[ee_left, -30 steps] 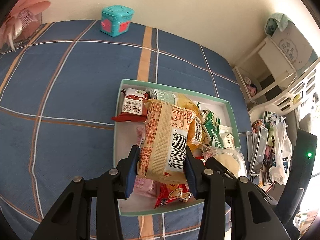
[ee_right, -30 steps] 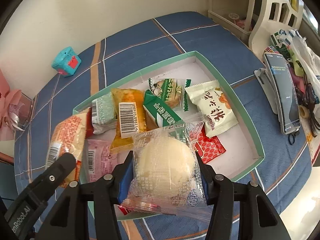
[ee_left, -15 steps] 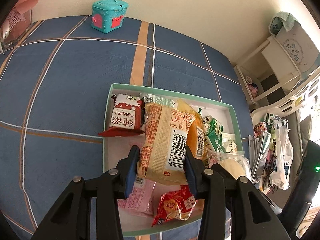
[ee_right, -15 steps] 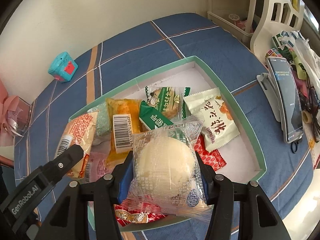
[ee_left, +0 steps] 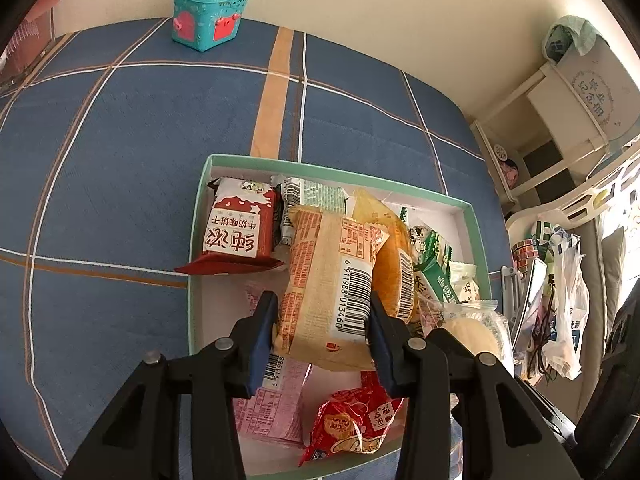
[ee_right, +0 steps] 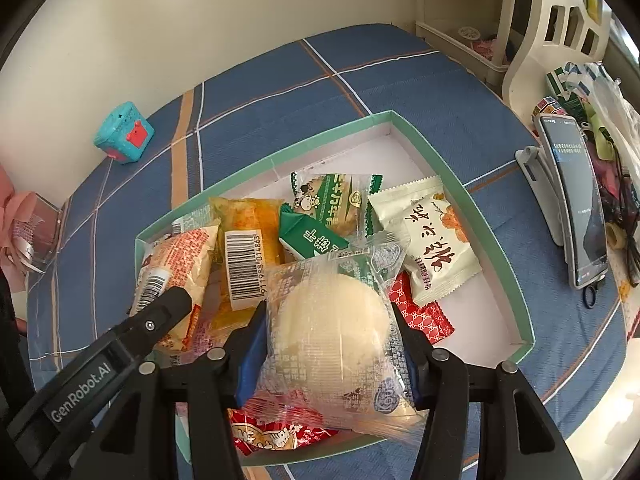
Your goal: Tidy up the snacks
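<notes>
Left wrist view: left gripper (ee_left: 322, 322) squeezed tight on the tan snack pack (ee_left: 330, 284), over the green box (ee_left: 193, 240), ready to drop in; right gripper (ee_right: 330, 346) pinching the clear-wrapped round cake (ee_right: 332, 328) above that box too.

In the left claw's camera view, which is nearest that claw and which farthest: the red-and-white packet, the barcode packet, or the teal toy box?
1. Barcode packet, gripped in the left claw.
2. Red-and-white packet, box's far-left corner.
3. Teal toy box, by the wall.
</notes>
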{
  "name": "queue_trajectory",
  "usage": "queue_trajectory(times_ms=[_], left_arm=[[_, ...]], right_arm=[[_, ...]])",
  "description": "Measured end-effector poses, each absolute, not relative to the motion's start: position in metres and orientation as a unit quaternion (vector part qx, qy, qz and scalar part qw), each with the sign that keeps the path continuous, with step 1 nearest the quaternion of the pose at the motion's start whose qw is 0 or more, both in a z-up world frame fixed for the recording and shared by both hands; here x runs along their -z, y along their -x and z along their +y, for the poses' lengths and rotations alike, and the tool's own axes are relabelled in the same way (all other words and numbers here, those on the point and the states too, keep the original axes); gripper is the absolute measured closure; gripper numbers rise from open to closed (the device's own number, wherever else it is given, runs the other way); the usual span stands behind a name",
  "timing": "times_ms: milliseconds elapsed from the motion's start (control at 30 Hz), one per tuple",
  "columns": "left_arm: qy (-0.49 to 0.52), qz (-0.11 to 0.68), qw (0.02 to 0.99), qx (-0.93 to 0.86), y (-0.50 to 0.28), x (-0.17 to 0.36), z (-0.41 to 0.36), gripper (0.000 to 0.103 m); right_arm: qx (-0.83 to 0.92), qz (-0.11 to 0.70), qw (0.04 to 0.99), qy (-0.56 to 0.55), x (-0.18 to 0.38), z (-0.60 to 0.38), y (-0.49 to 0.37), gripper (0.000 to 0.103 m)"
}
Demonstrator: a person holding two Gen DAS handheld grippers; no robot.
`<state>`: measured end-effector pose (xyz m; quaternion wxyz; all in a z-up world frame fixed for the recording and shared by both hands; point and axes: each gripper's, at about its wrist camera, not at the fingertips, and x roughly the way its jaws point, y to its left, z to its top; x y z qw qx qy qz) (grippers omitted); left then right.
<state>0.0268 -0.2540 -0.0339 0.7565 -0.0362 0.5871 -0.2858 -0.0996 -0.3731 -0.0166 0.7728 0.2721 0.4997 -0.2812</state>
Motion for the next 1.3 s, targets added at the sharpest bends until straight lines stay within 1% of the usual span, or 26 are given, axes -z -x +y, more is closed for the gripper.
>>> queue_trajectory(times_ms=[167,267,333,400,467,533,600,667,700,767,800,833,867,933,1000,1067,1100,1133,1300], left_arm=[[0.051,0.594,0.748,0.292,-0.028,0.036,-0.252,0.055],[0.057,0.594,0.746,0.296,-0.029,0.033,-0.251,0.051],[0.062,0.592,0.746,0.298,-0.029,0.03,-0.249,0.047],[0.065,0.589,0.748,0.297,-0.03,0.025,-0.244,0.046],[0.064,0.586,0.752,0.294,-0.03,0.02,-0.241,0.045],[0.059,0.585,0.756,0.288,-0.03,0.016,-0.238,0.041],[0.053,0.583,0.76,0.282,-0.029,0.011,-0.234,0.041],[0.047,0.579,0.765,0.276,-0.028,0.007,-0.229,0.04],[0.042,0.578,0.77,0.269,-0.027,0.006,-0.226,0.039],[0.029,0.573,0.779,0.254,-0.026,0.003,-0.22,0.035],[0.022,0.569,0.784,0.247,-0.025,0.002,-0.217,0.029],[0.013,0.565,0.79,0.239,-0.024,0.001,-0.213,0.024],[0.002,0.558,0.798,0.228,-0.022,0.0,-0.21,0.022],[-0.018,0.547,0.81,0.21,-0.018,-0.002,-0.203,0.016],[-0.034,0.536,0.82,0.199,-0.015,-0.004,-0.196,0.014],[-0.046,0.526,0.827,0.192,-0.011,-0.006,-0.189,0.009],[-0.051,0.521,0.831,0.189,-0.009,-0.008,-0.186,0.005],[-0.057,0.515,0.835,0.186,-0.006,-0.01,-0.181,0.005],[-0.065,0.505,0.844,0.172,0.006,-0.018,-0.158,0.004]], right_arm=[[0.281,0.505,0.77,-0.27,0.017,-0.371,0.1,0.044],[0.281,0.504,0.77,-0.272,0.015,-0.371,0.1,0.044],[0.284,0.504,0.77,-0.271,0.014,-0.371,0.101,0.044],[0.285,0.504,0.769,-0.27,0.012,-0.372,0.101,0.044],[0.287,0.501,0.771,-0.269,0.01,-0.372,0.102,0.041],[0.289,0.497,0.772,-0.272,0.007,-0.373,0.104,0.037],[0.29,0.496,0.773,-0.271,0.006,-0.373,0.105,0.033],[0.291,0.497,0.772,-0.269,0.006,-0.373,0.106,0.028],[0.292,0.498,0.771,-0.268,0.006,-0.373,0.106,0.028],[0.293,0.498,0.772,-0.264,0.006,-0.37,0.108,0.027],[0.293,0.498,0.773,-0.262,0.005,-0.369,0.11,0.026],[0.294,0.496,0.775,-0.259,0.005,-0.367,0.111,0.022],[0.294,0.495,0.777,-0.256,0.005,-0.365,0.112,0.015],[0.291,0.491,0.782,-0.249,0.004,-0.36,0.114,0.011],[0.289,0.491,0.785,-0.244,0.004,-0.354,0.116,0.006],[0.287,0.488,0.789,-0.239,0.003,-0.349,0.119,0.0],[0.287,0.487,0.791,-0.236,0.002,-0.346,0.12,0.0],[0.285,0.486,0.792,-0.234,0.002,-0.344,0.121,0.0],[0.278,0.481,0.802,-0.221,-0.003,-0.329,0.127,0.0]])
